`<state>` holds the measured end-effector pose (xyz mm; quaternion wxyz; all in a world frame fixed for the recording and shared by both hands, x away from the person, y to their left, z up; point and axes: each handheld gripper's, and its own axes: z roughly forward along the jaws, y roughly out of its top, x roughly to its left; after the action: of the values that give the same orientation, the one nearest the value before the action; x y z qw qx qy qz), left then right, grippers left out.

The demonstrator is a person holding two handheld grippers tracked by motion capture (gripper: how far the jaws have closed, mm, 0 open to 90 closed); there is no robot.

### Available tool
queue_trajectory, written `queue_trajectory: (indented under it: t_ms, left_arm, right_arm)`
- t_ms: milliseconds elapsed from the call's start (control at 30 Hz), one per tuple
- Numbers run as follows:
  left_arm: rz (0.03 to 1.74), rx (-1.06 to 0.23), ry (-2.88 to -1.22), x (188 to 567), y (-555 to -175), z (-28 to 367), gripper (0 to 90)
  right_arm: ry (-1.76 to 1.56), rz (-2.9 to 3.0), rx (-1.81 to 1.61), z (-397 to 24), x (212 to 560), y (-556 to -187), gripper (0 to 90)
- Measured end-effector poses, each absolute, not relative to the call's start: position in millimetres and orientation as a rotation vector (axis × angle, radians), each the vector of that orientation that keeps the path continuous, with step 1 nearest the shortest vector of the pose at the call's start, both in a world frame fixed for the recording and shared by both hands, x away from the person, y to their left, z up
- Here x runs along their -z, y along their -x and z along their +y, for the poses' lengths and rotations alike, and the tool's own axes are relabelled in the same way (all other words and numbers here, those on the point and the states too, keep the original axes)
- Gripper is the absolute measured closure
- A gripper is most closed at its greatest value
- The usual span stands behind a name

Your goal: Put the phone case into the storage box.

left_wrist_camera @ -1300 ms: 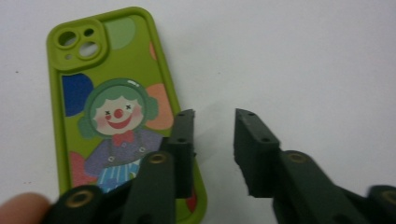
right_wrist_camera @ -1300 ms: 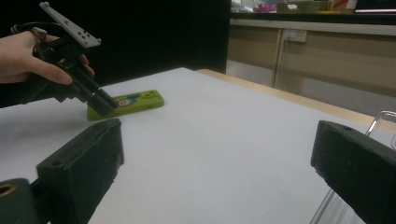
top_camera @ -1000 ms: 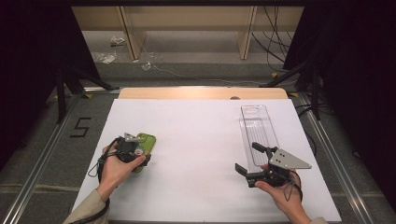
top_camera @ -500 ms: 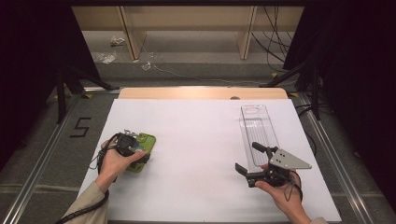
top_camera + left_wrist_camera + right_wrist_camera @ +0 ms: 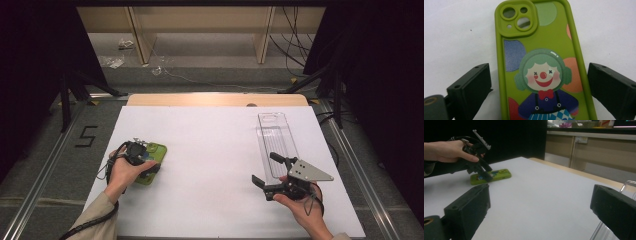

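A lime-green phone case (image 5: pixel 541 50) with a clown print lies back up on the white table, at the left in the high view (image 5: pixel 156 150). My left gripper (image 5: pixel 142 162) points down over it. Its jaws have just been opening and now straddle the case's lower half (image 5: pixel 539 67), one on each long side, without pressing it. My right gripper (image 5: pixel 265 167) hovers at the table's right front, open, with nothing between its jaws (image 5: pixel 541 192). From there the case (image 5: pixel 499 173) and the left gripper (image 5: pixel 480 166) appear far off at the left.
A long clear plastic tray (image 5: pixel 275 135) lies lengthwise on the right half of the table, just beyond the right gripper; its rim (image 5: pixel 629 185) shows at that view's right edge. A wooden strip (image 5: pixel 215 100) borders the table's far side.
The left hand has settled slightly lower and nearer over the case, still above its near end. The right gripper has not moved.
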<state>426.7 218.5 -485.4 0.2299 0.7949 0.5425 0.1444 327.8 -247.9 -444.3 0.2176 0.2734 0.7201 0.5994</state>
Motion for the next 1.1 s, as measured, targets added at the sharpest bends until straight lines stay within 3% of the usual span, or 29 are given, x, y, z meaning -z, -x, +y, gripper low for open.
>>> queue_trajectory:
  t_ms: [1100]
  left_arm:
    - [1.521, -0.385, -2.227, 482.7, -430.4, 212.3, 12.0]
  right_arm:
    - [-0.758, 2.005, -1.659, -247.6, 445.0, -328.1, 4.0]
